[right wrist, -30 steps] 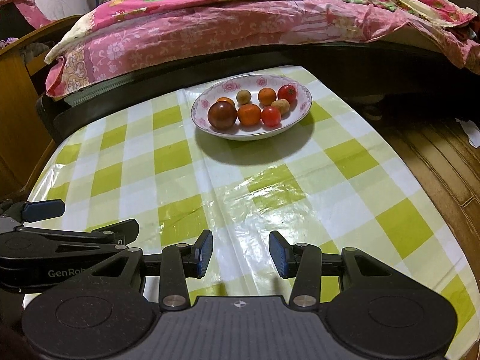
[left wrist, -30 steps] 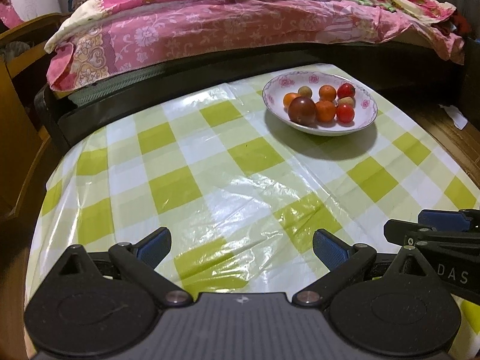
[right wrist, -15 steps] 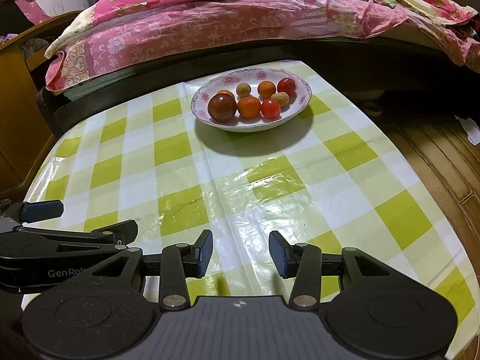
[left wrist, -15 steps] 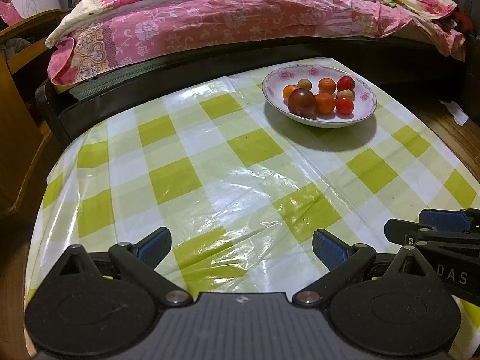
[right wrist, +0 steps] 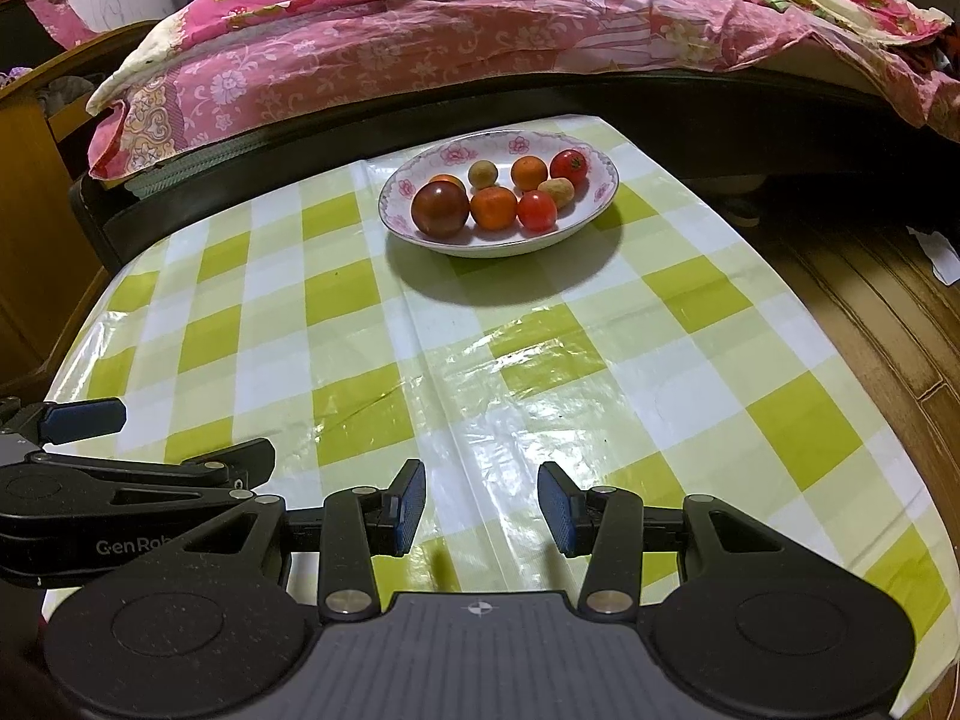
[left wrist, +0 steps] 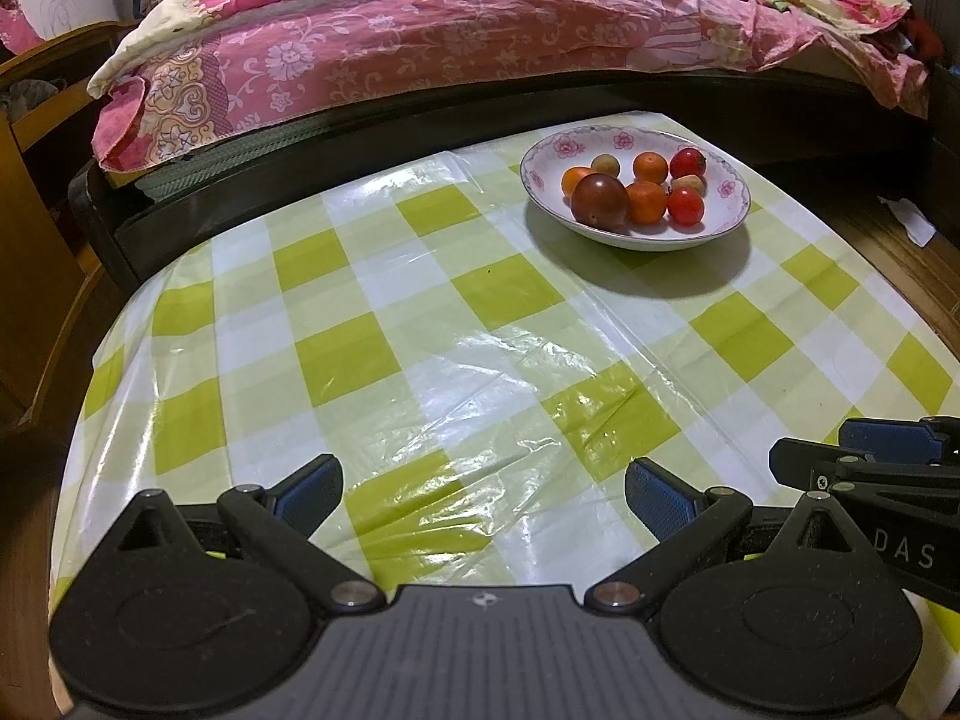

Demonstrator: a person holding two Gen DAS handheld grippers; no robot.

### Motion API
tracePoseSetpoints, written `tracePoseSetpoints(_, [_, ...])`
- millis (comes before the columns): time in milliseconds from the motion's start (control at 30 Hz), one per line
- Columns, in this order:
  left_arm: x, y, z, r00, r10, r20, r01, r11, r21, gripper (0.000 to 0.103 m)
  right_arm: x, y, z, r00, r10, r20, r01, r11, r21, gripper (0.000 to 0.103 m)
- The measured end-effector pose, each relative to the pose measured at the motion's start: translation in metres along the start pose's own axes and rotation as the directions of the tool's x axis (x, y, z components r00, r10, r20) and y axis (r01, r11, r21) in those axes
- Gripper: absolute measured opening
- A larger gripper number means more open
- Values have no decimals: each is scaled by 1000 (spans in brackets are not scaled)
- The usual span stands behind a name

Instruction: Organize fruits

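Observation:
A white floral bowl (left wrist: 729,213) (right wrist: 591,213) stands at the far side of the checked table. It holds several fruits: a large dark red tomato (left wrist: 599,200) (right wrist: 440,209), small oranges (left wrist: 647,202) (right wrist: 493,207) and small red tomatoes (left wrist: 685,206) (right wrist: 536,210). My left gripper (left wrist: 483,489) is open and empty above the near table edge. My right gripper (right wrist: 482,507) is open and empty, also near the front edge. Each gripper shows at the side of the other's view: the right one in the left wrist view (left wrist: 864,456), the left one in the right wrist view (right wrist: 150,444).
The table has a glossy green and white checked cover (left wrist: 468,324) (right wrist: 540,360). A bed with pink quilts (left wrist: 480,42) (right wrist: 480,42) runs along the far edge. Wooden furniture (left wrist: 36,240) stands to the left. Wooden floor (right wrist: 870,300) lies to the right.
Both grippers have drawn back from the bowl and tilted, so the bowl sits farther off and higher in both views. Both sets of jaws stay as open as before.

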State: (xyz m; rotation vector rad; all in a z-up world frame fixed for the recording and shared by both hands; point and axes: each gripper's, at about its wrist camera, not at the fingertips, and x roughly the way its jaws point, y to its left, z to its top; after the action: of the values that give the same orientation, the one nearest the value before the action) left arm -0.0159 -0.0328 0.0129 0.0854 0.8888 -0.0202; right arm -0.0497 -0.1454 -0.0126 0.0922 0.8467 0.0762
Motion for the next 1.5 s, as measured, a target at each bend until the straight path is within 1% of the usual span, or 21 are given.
tracePoseSetpoints(1500, [-7,-2,-5,1000,1,6,-1,1000,15,103,-4,-3,-5,1000,-1,-7,1,1000,8,39])
